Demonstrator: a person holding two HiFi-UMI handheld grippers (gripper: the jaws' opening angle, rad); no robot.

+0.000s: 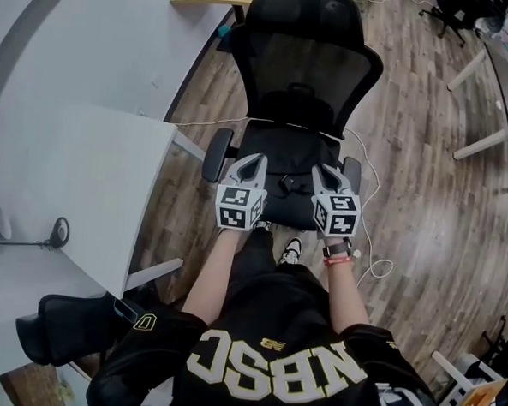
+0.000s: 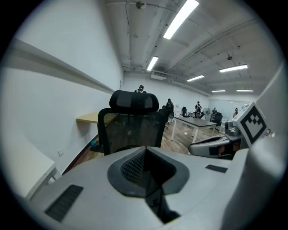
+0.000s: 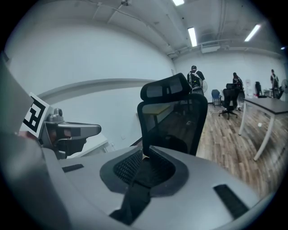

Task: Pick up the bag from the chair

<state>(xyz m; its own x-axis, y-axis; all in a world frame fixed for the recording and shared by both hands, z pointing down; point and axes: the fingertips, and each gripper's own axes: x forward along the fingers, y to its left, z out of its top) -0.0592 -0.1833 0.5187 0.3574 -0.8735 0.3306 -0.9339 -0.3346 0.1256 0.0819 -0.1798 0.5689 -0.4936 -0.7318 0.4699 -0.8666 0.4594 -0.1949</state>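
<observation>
The person in a black jersey (image 1: 270, 366) stands at the front of the chair (image 1: 304, 12), both arms reaching over the seat (image 1: 281, 211); the left gripper (image 1: 256, 160) has its jaws pressed together on nothing; the right gripper (image 1: 323, 171) has its tips all but meeting, likewise empty; the armrests (image 1: 216, 155) flank the two grippers on the outside; the black bag (image 1: 292, 110) sits further back on the seat, against the mesh backrest (image 1: 310, 60), apart from both grippers; a white desk (image 1: 76, 170) crowds the chair's left; a white cable (image 1: 372, 215) trails over the wood floor (image 1: 418, 191) on the right.
</observation>
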